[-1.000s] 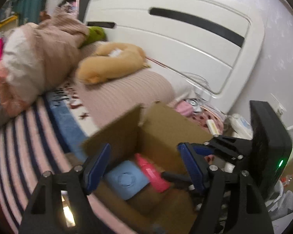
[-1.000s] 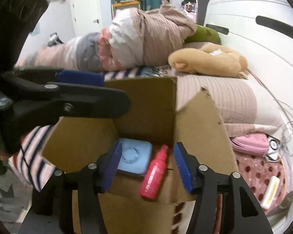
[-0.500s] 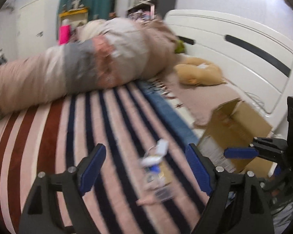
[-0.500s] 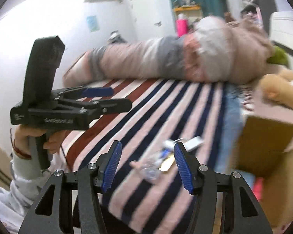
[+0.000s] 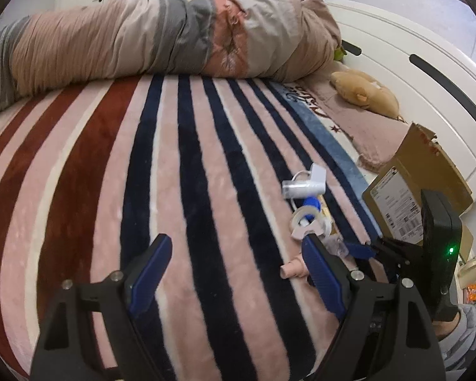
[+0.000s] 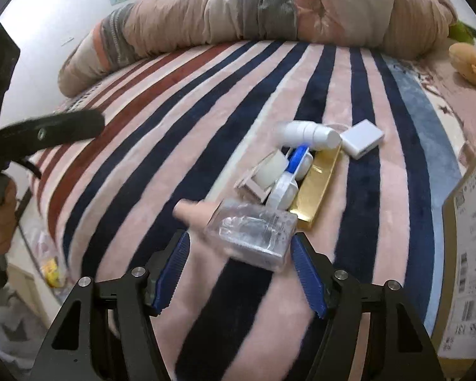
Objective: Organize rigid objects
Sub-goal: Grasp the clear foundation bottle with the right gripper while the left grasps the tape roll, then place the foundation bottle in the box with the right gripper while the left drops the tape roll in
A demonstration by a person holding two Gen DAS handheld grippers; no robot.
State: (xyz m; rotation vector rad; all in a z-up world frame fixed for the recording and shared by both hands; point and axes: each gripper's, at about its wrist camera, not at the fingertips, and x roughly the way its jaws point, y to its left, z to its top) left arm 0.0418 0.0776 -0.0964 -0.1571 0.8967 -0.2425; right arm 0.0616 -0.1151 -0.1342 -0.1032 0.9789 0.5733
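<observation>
A pile of small rigid items lies on the striped blanket (image 6: 206,101): a clear plastic bottle (image 6: 254,235) with a pink cap (image 6: 195,212), a gold tray (image 6: 317,184), a white tube (image 6: 307,133), a white adapter (image 6: 363,138), a tape roll (image 6: 269,171) and a blue-and-white case (image 6: 296,162). My right gripper (image 6: 241,273) is open, its fingers on either side of the clear bottle. My left gripper (image 5: 234,273) is open and empty over the blanket, left of the pile (image 5: 307,209). The cardboard box (image 5: 409,187) stands at the right.
A rolled duvet (image 5: 161,35) lies across the far side of the bed. A tan plush toy (image 5: 365,92) and the white headboard (image 5: 412,73) are at the right. The bed's left edge (image 6: 47,209) drops to the floor.
Both grippers have swung away from the open box to the blanket. The right gripper has come down close around the clear bottle in the pile.
</observation>
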